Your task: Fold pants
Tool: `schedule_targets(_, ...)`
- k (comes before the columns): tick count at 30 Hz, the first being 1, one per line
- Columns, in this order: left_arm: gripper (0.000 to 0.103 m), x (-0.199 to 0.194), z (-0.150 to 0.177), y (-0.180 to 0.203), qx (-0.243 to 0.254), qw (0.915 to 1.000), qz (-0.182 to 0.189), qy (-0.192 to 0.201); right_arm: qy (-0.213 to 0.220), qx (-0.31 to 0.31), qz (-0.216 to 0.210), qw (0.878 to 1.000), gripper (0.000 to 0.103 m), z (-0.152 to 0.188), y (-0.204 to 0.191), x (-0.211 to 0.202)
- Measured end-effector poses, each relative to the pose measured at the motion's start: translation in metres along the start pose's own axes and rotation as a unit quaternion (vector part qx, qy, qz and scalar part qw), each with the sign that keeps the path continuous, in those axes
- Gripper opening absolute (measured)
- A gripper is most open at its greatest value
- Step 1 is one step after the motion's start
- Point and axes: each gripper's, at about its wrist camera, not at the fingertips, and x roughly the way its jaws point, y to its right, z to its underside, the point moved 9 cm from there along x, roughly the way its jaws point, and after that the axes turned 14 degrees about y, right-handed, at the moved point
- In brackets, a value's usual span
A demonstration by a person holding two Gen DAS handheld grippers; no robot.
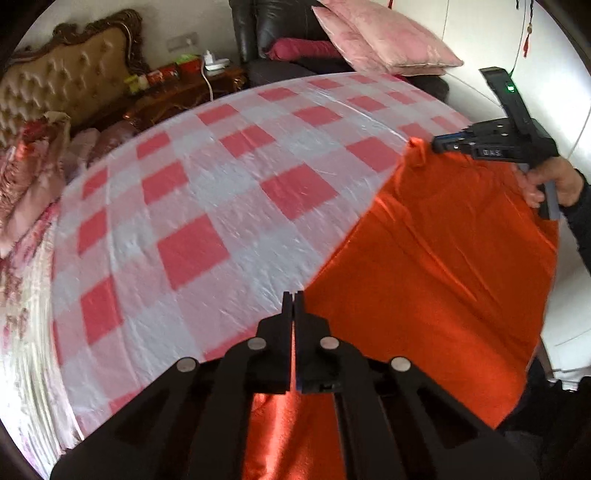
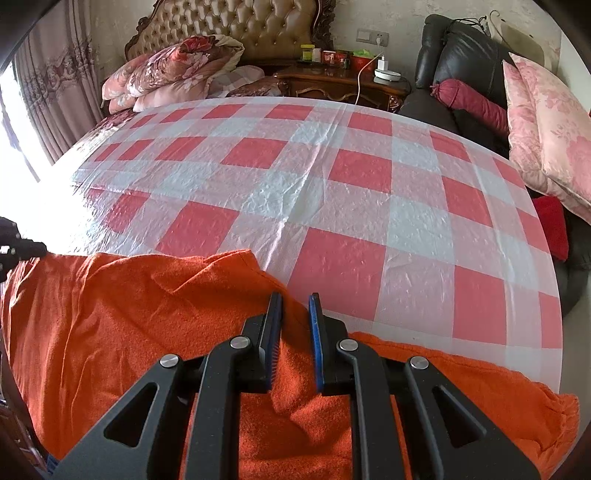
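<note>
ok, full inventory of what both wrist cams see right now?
pants: 1, orange, near edge of the bed
checked sheet: 1, red and white, spread over the bed
headboard: 1, tan tufted, far end
folded quilt: 1, pink floral, by the headboard
nightstand: 1, dark wood, small items on top
sofa: 1, black, beside the bed
pink cushions: 2, on the sofa
bolster: 1, maroon, on the sofa
left gripper: shut on the pants edge
right gripper: open, fabric between the fingers
right hand: on the gripper's handle
</note>
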Motion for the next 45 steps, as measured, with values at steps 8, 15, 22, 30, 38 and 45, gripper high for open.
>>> schedule_targets(8,0.021,-0.006,0.019,-0.042,-0.051,0.996,-0.071,0.017,0.017,0.025,0.017,0.999,0.017,0.002,0.009,-0.005)
schedule_targets(15,0.028,-0.095,0.072,-0.113,-0.195,0.9729,-0.088,0.088,0.048,0.059,0.069,0.995,0.034,-0.005,0.025,-0.022)
schedule_targets(22,0.033,-0.099,0.093,-0.081,-0.092,0.9916,-0.069,0.059,0.075,0.071,0.058,0.993,0.04,0.005,-0.029,-0.073)
schedule_targets(30,0.033,-0.04,0.069,-0.035,0.065,0.9973,-0.026,-0.021,0.053,0.075,0.003,0.996,0.051,0.068,-0.128,-0.089)
schedule_targets(38,0.004,-0.025,0.069,-0.034,0.086,0.9936,0.013,-0.073,0.041,0.033,0.015,0.999,0.053,0.083,-0.141,-0.083)
schedule_targets(45,0.018,-0.027,0.064,-0.061,0.029,0.9982,-0.017,-0.05,0.047,0.005,0.027,0.999,0.06,0.089,-0.146,-0.084)
